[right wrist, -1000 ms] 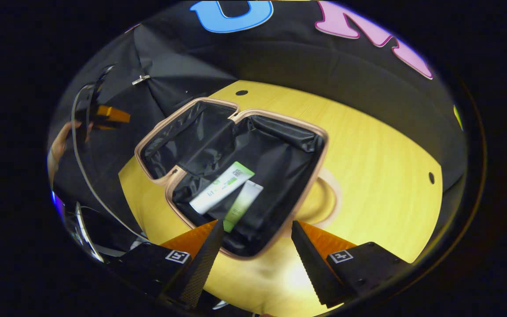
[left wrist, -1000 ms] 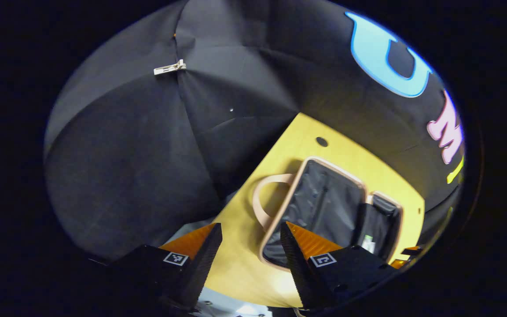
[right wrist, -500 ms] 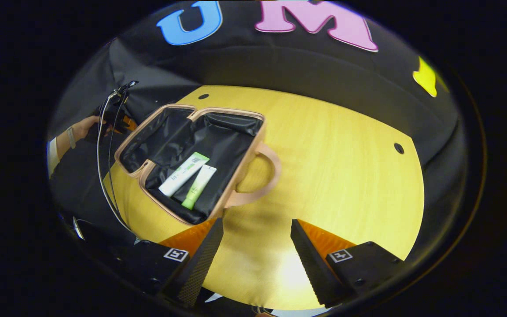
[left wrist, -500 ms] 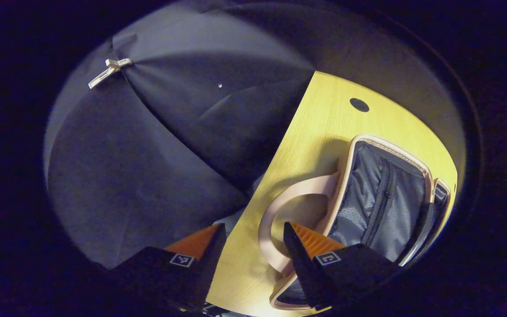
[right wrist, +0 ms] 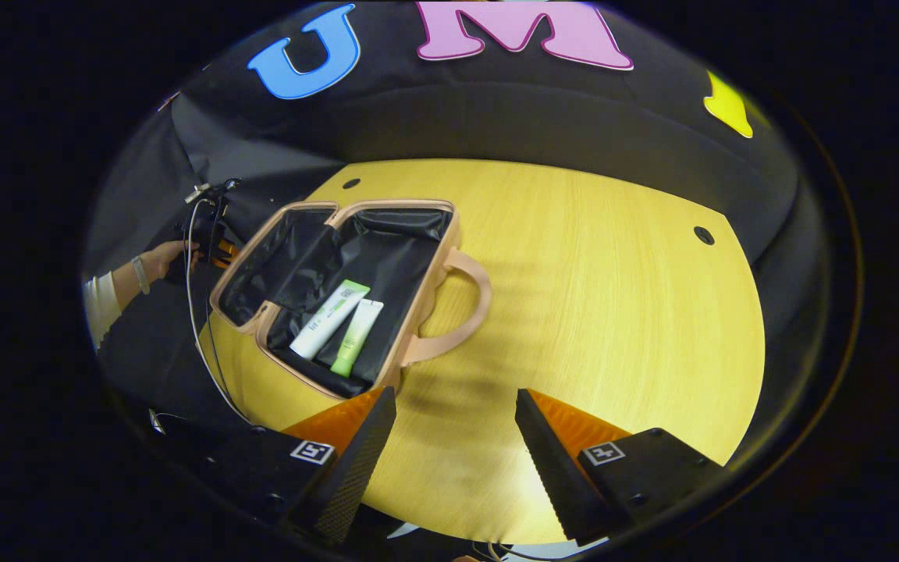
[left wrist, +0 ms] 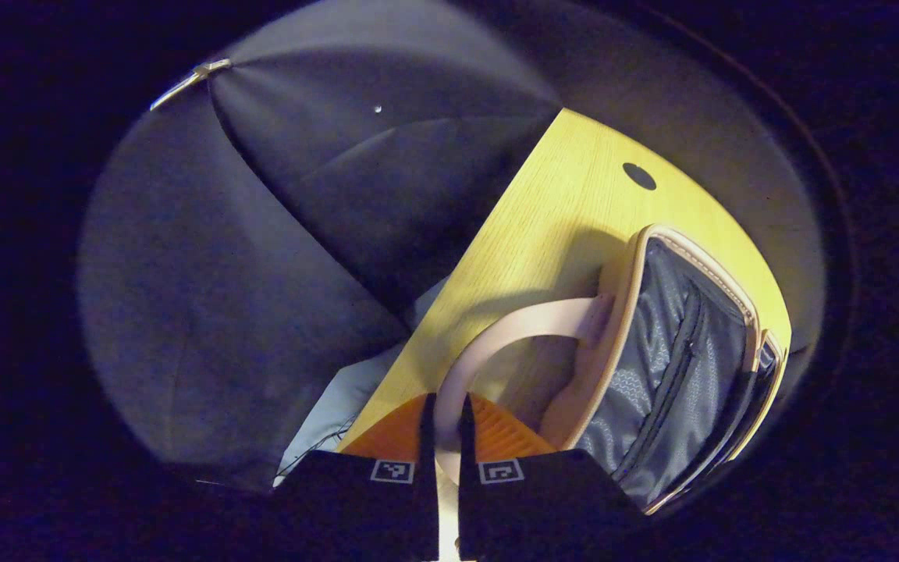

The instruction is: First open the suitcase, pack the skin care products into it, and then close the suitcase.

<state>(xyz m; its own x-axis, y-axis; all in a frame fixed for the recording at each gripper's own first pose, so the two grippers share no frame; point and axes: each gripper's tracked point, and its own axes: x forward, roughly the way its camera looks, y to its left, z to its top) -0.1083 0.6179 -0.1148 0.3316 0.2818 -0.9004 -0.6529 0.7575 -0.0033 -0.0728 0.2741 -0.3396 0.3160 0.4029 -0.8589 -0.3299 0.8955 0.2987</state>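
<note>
Left claw (left wrist: 442, 437): fingers pressed together on the suitcase's pink lid handle (left wrist: 496, 343), which runs down between them in the left gripper view.
Right claw (right wrist: 456, 437): fingers spread wide, nothing between them, held above the bare front part of the counter (right wrist: 613, 312).
Suitcase (right wrist: 418, 211): lies open on the yellow wooden counter, toward its left side in the right gripper view; both halves lie flat, black lining showing, pink rim around each.
Lid half (left wrist: 676, 359): seen close in the left gripper view, grey-black lining with a zip running along it, its handle arching out over the counter edge.
White tube (right wrist: 330, 309): lies in the suitcase half nearer the right claw, slanted.
Green tube (right wrist: 357, 337): lies just beside the white tube, on the same slant.
Second handle (right wrist: 461, 312): curves out from the filled half, flat on the counter.
Person's hand (right wrist: 161, 257): at the left of the right gripper view, holding the other gripper beside the lid half, a cable (right wrist: 200, 312) hanging from it.
</note>
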